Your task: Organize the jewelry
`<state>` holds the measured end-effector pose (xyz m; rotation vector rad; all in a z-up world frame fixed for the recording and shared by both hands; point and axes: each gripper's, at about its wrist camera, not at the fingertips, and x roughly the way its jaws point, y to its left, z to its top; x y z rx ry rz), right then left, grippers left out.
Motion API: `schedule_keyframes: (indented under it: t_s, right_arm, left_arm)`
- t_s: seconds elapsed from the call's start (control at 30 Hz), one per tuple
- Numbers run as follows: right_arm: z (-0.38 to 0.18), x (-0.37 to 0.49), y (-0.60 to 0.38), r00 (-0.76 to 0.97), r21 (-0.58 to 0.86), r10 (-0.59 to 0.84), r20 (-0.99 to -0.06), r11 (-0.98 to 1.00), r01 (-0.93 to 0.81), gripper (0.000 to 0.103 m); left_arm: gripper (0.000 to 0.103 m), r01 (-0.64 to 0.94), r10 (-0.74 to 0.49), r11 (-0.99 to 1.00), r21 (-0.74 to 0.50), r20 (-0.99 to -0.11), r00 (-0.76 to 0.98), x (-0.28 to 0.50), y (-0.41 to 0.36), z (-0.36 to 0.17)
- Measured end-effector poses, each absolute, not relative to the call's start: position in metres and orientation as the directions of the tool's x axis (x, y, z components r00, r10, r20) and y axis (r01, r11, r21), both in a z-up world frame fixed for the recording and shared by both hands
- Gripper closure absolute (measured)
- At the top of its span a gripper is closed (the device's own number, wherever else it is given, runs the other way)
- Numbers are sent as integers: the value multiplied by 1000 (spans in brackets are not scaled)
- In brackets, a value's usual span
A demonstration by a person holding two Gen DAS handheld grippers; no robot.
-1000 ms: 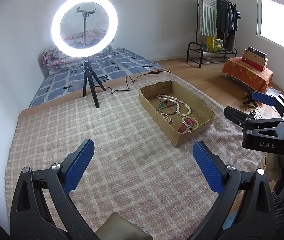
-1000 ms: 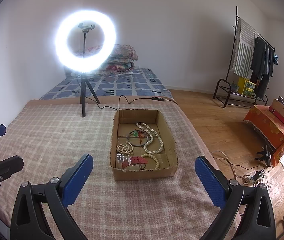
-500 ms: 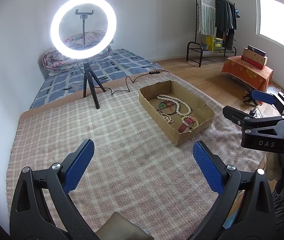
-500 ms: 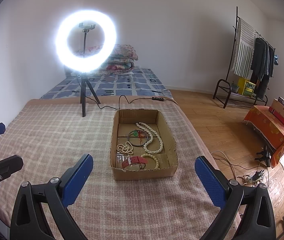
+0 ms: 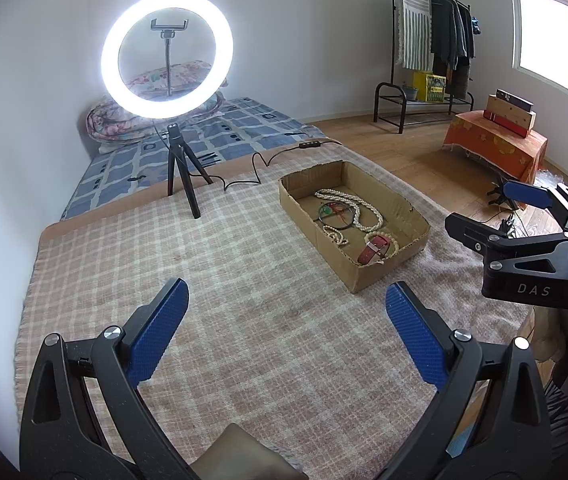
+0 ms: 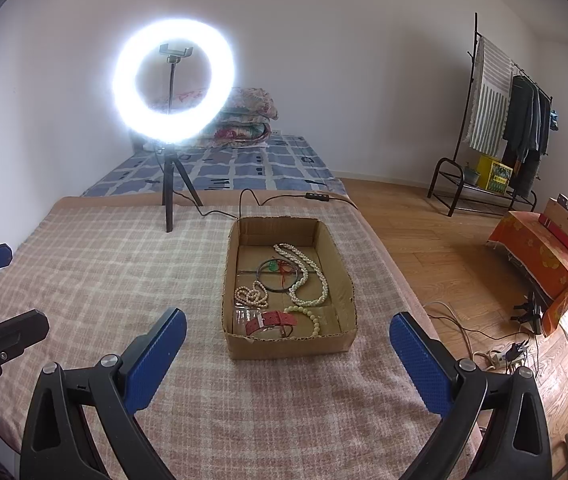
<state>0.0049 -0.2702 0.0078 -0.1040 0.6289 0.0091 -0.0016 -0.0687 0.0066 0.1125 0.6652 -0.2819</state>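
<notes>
**Both grippers wide above the blanket, jewelry in the box**

Nearest us, our left gripper (image 5: 285, 330) hangs with blue pads spread wide and nothing between them, above the checked blanket (image 5: 212, 280). Our right gripper (image 6: 287, 354) is equally wide and empty. Just beyond it, near the blanket's right edge, sits the cardboard box (image 6: 289, 346). Inside lie a red watch strap (image 6: 272, 321) at the near wall, a short bead bracelet (image 6: 311, 316) beside it, a small pearl string (image 6: 251, 295), a dark bangle (image 6: 275, 276) and a long pearl necklace (image 6: 307, 276). At the far edge stands the lit ring light (image 6: 174, 82) on its tripod
</notes>
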Motion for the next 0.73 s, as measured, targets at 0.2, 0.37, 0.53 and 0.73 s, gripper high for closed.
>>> schedule_keyframes:
  t_s: [0.2,0.37,0.53,0.73]
  right_arm:
    - [7,5,-270,809,-95,-22,-588,995,-42,0]
    - [8,5,-270,809,-95,-22,-588,995,-42,0]
    - [6,4,-269,808,-96,-21,-589,994,-45,0]
    - [4,3,-268,805,-98,-17,-592,994,-51,0]
  left_arm:
    - [2,295,-223,955,13,-623,750,-2,-69,6]
    - [2,294,-221,956,15,-623,751,-1,-68,6]
    - [2,292,-219,956,16,-624,750,-1,-67,6]
    - [2,290,-202,956,46,-613,764,2,-58,6]
